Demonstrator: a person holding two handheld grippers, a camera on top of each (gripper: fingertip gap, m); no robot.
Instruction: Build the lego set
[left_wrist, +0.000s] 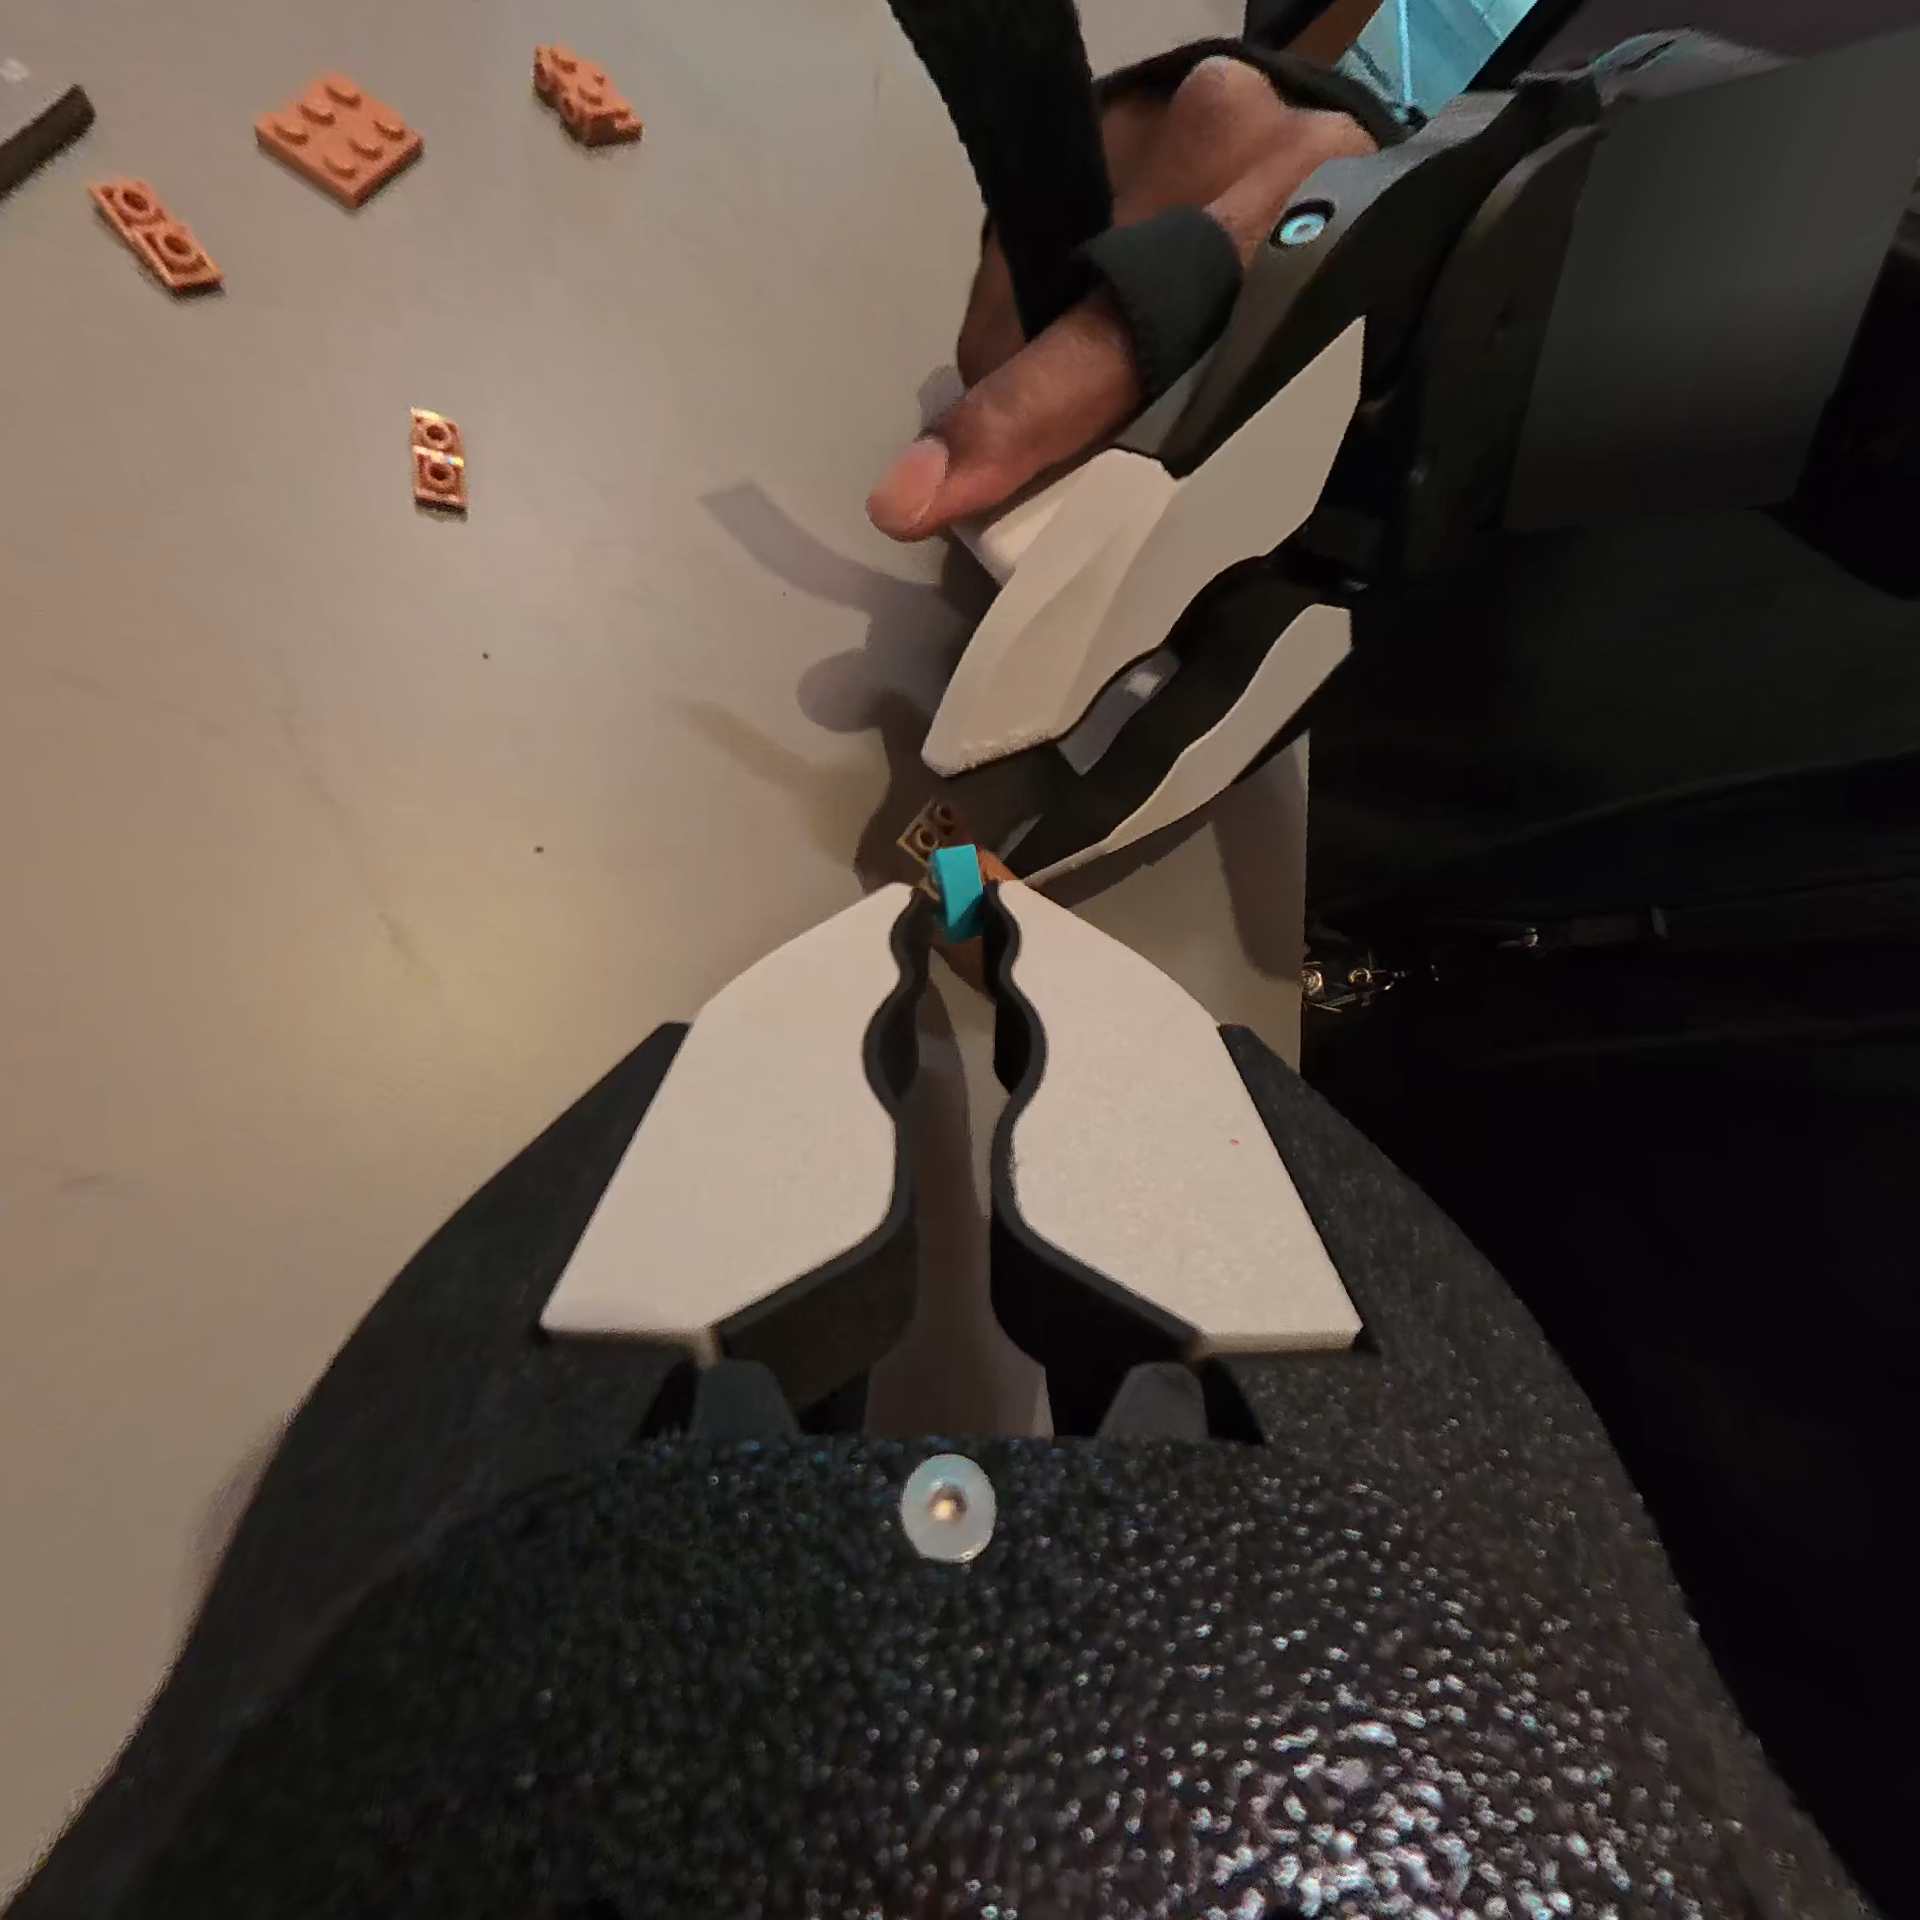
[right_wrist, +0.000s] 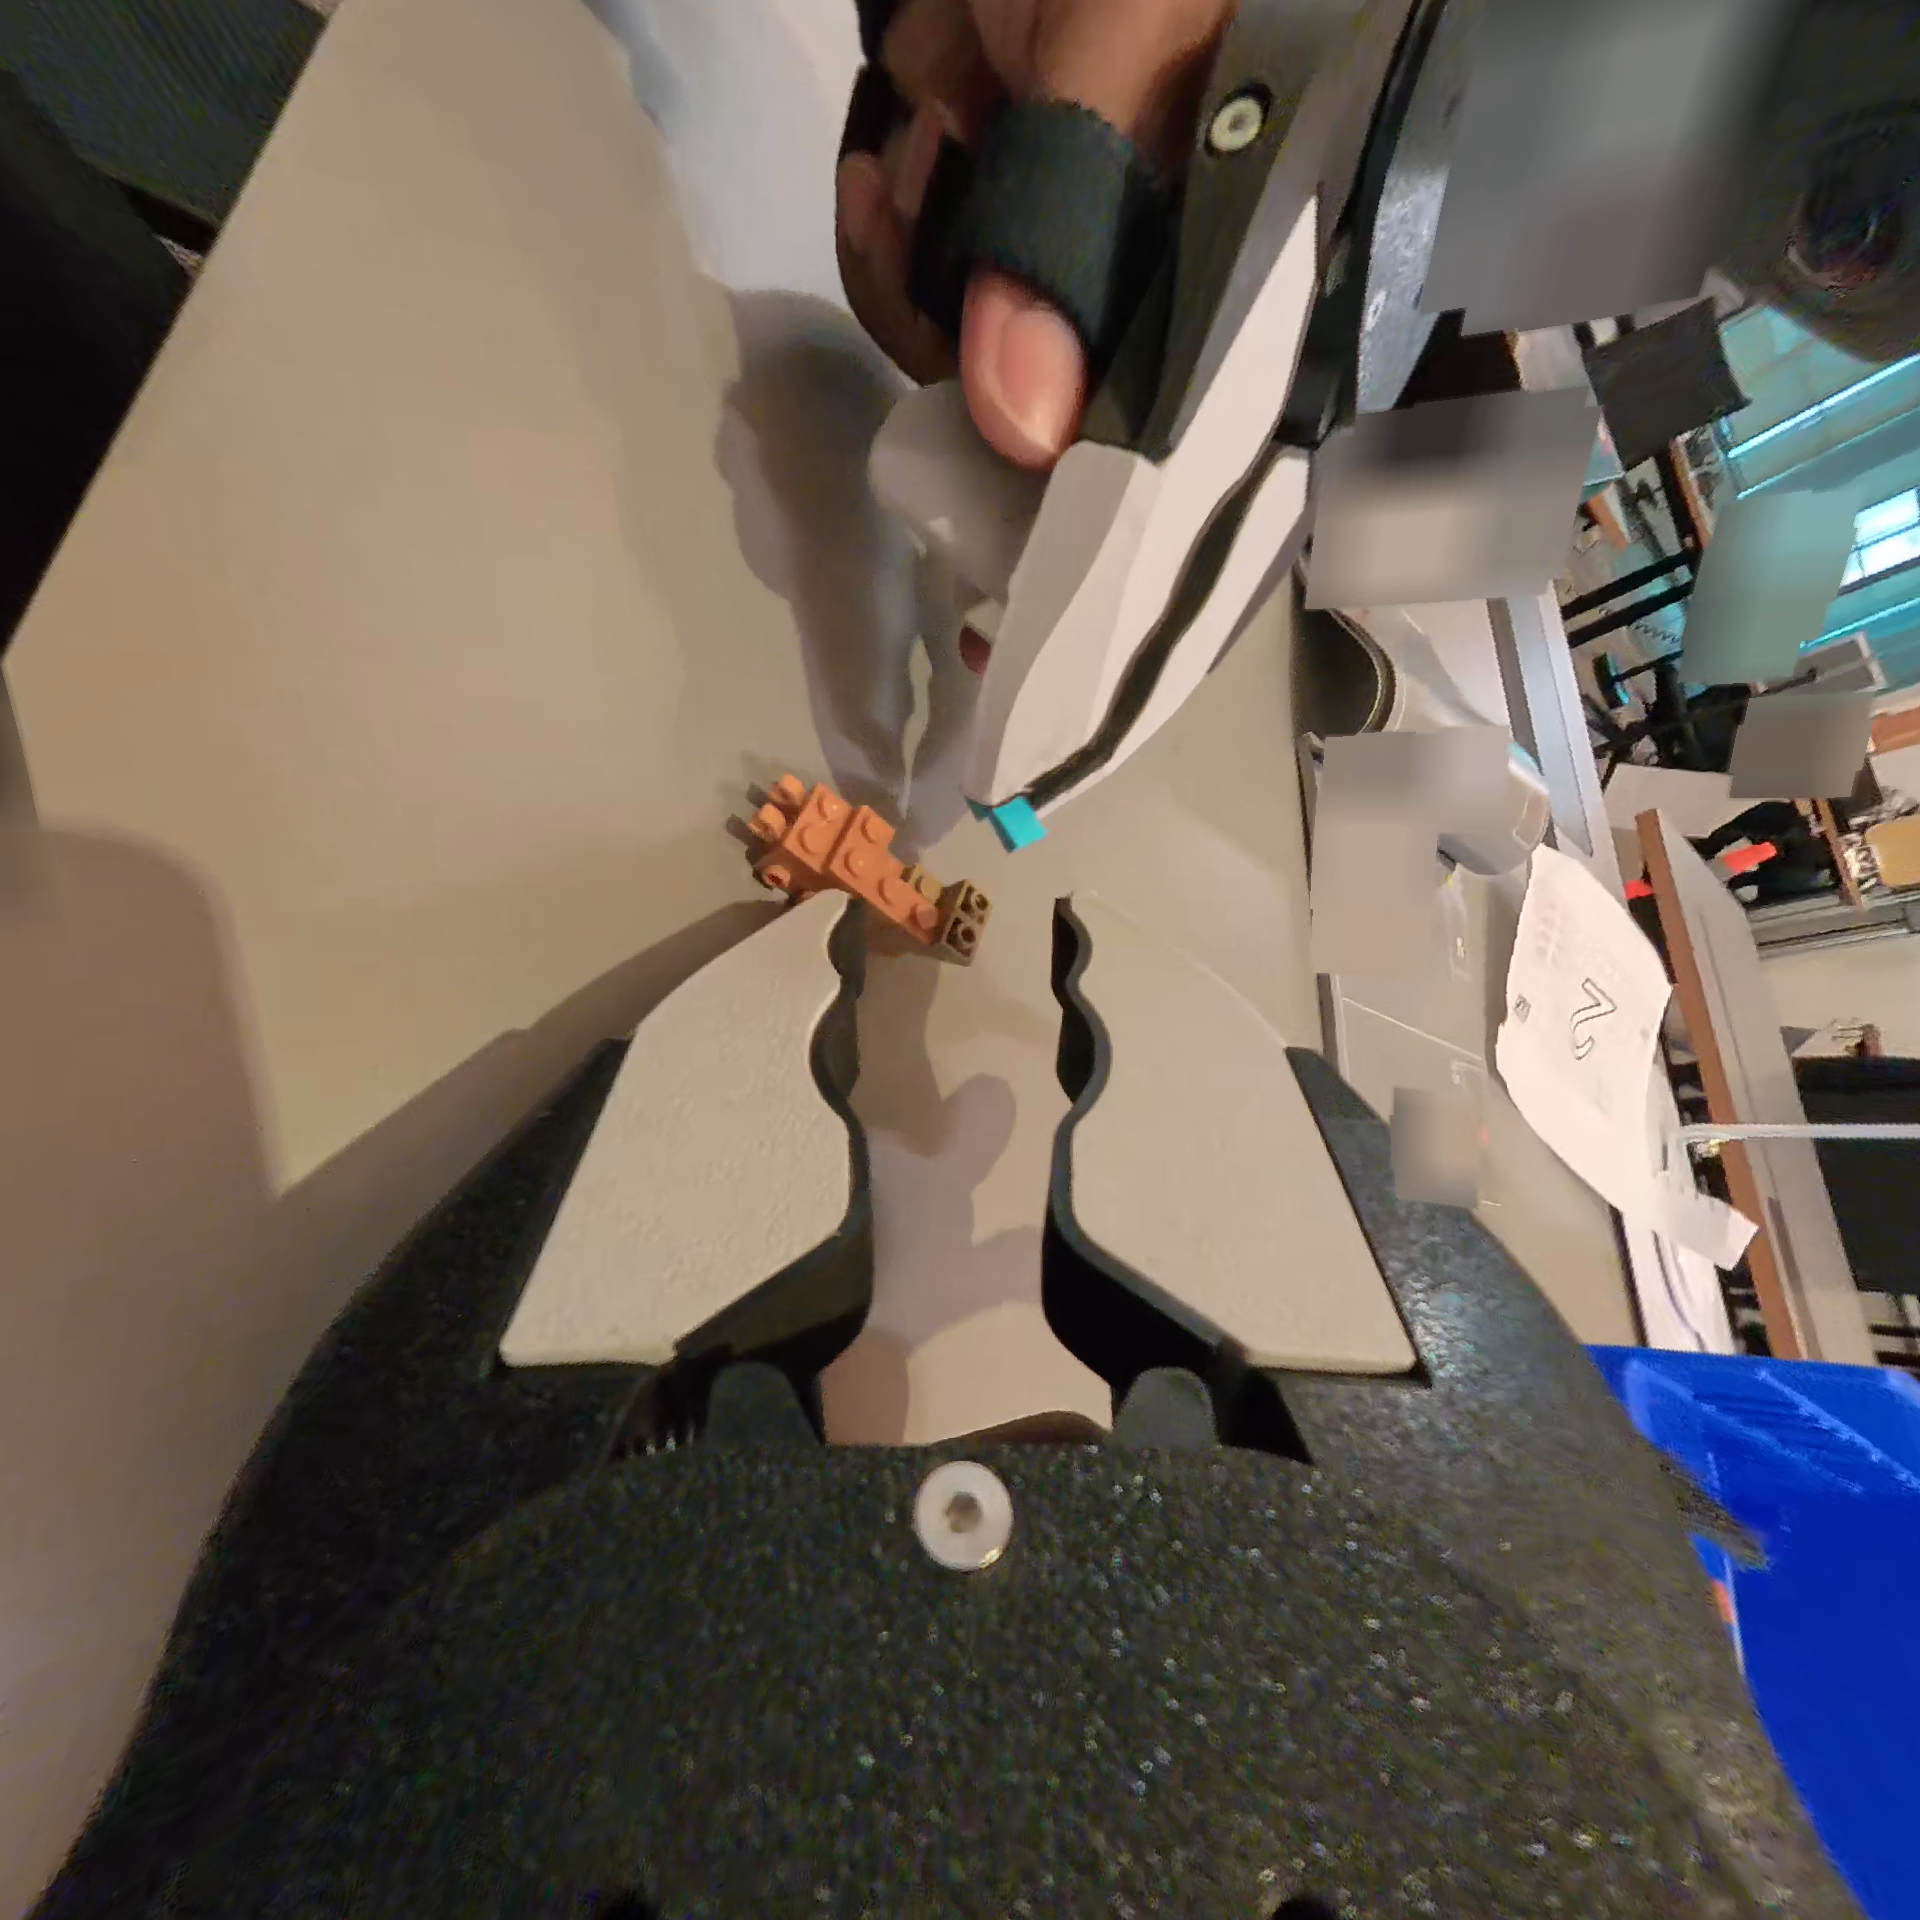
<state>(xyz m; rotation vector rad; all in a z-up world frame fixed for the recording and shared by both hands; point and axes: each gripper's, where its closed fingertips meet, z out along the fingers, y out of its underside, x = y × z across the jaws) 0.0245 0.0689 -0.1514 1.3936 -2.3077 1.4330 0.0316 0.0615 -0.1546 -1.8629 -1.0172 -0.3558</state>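
Left gripper (left_wrist: 954, 896) jaws clenched a turquoise brick (right_wrist: 1013, 826) just above the brick model (right_wrist: 862, 873); right gripper (right_wrist: 951, 914) jaws stood released beside it.

Both grippers share one build: a black pebbled body with a silver screw (left_wrist: 948, 1508) in the middle, and pale grey fingers (left_wrist: 790, 1132) edged with wavy black pads. A black strap (right_wrist: 1023, 223) wraps the person's finger, and a black sleeve (left_wrist: 1013, 135) shows.
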